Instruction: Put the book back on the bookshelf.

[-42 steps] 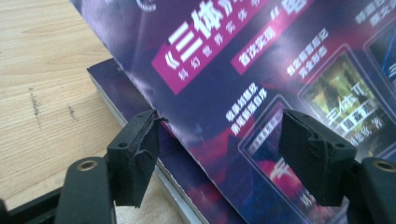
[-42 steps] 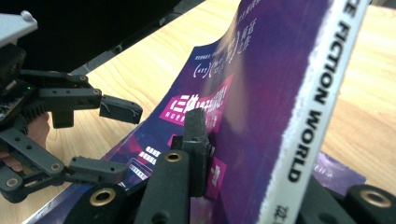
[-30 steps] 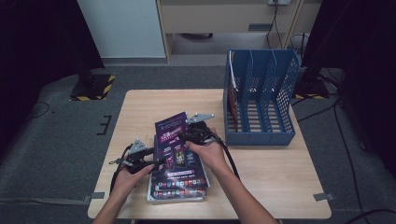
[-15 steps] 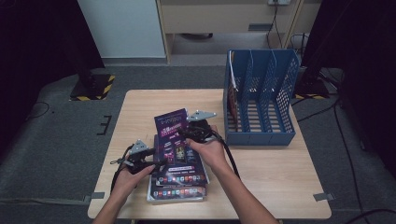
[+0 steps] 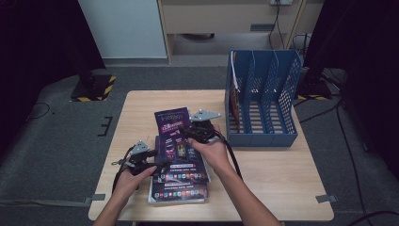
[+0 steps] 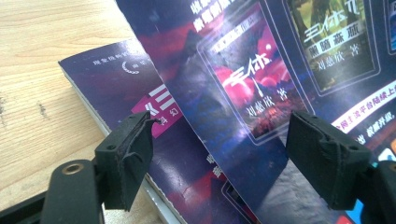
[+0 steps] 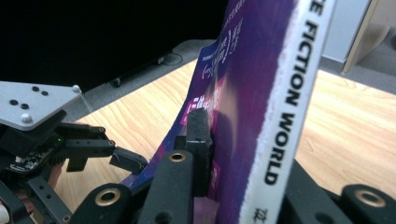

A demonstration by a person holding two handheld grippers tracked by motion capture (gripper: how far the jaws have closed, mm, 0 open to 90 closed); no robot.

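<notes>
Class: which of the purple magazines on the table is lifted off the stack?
The top magazine, clamped in the right gripper and tilted up; the others lie flat beneath it.

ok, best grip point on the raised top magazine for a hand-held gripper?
Its spine edge, from the person's right: the top magazine tilts up off the stack there, so jaws fit both faces. The right hand-held gripper already clamps there.

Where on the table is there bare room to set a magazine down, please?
Bare wood lies behind the lifted magazine up to the far table edge, and in front of the rack on the right. The near middle is crowded: stack, both grippers.
</notes>
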